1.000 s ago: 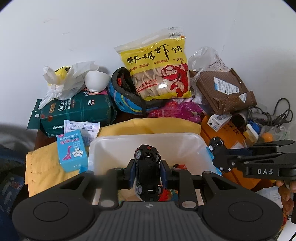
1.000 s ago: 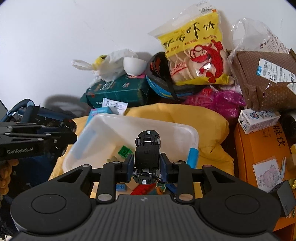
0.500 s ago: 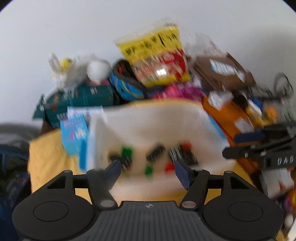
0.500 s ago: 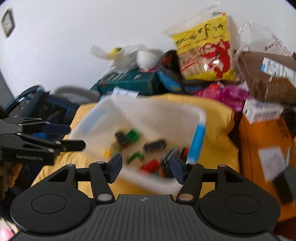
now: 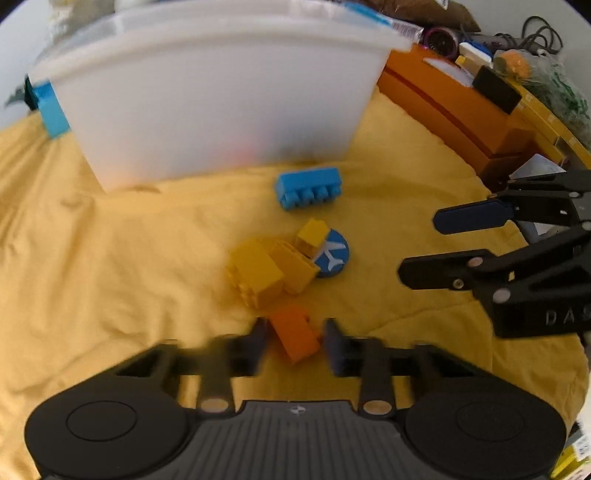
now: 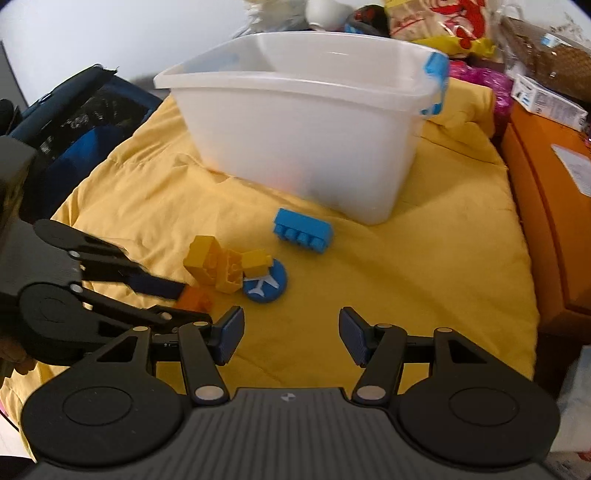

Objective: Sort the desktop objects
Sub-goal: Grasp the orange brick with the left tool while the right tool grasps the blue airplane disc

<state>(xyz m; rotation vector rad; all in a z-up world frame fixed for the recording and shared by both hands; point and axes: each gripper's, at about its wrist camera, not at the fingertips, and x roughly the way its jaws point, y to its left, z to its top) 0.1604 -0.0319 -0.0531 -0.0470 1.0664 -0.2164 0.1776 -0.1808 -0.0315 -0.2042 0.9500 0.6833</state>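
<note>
Between left hand-held gripper [image 5: 293,341] fingers, orange brick [image 5: 295,332]; blurred.

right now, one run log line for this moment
left tongs: open around orange brick | right tongs: open, empty | blue brick, yellow bricks, plane disc: on yellow cloth | white bin: behind

A plain white wall [image 6: 110,33] closes the far side. A wrinkled yellow cloth [image 6: 424,266] covers the surface in the foreground. At right stands an orange box [image 6: 554,206]; at left, a dark blue bag [image 6: 81,122]. Clutter piles against the wall, with a snack bag [image 6: 436,18] among it.
</note>
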